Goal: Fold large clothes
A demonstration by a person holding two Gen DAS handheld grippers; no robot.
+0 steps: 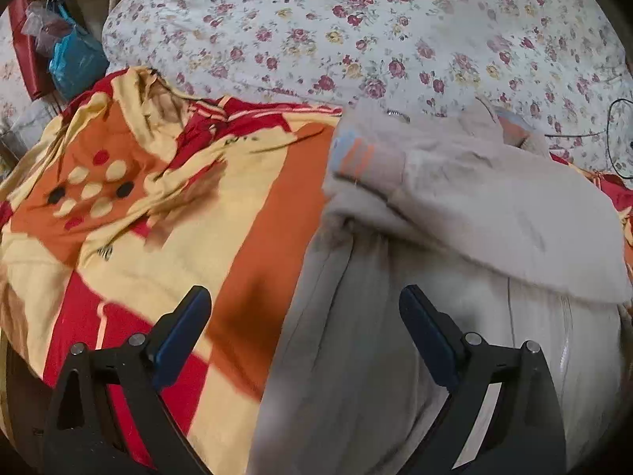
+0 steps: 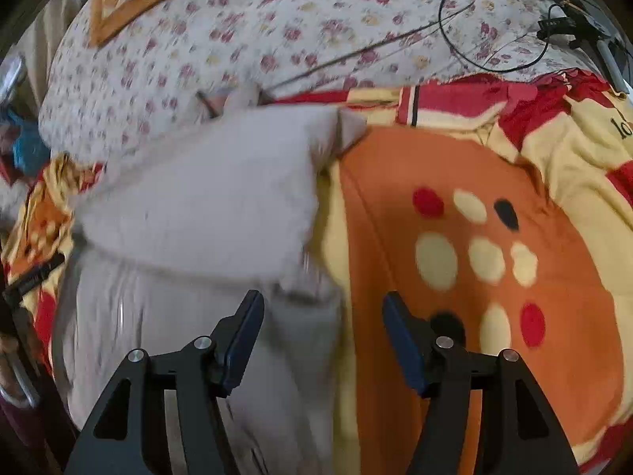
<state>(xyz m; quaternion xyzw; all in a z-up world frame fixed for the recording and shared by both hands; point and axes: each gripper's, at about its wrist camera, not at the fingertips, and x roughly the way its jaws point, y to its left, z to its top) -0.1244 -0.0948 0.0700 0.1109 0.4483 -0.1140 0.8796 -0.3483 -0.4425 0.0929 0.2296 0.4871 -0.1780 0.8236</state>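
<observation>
A large pale grey hooded jacket (image 1: 455,206) lies on an orange, red and yellow blanket (image 1: 158,206), a sleeve or hood folded across its body. My left gripper (image 1: 304,297) hangs open above the jacket's left edge, nothing between its fingers. The right wrist view shows the same jacket (image 2: 205,206) on the left and the blanket (image 2: 494,237) on the right. Over the jacket's right edge my right gripper (image 2: 322,304) stands open and empty, its pads clear of the cloth.
A floral bedsheet (image 1: 356,31) covers the bed beyond the blanket. A blue bag (image 1: 77,59) and red items sit at the far left. A black cable (image 2: 494,23) loops on the sheet at the far right, near a small device (image 2: 561,19).
</observation>
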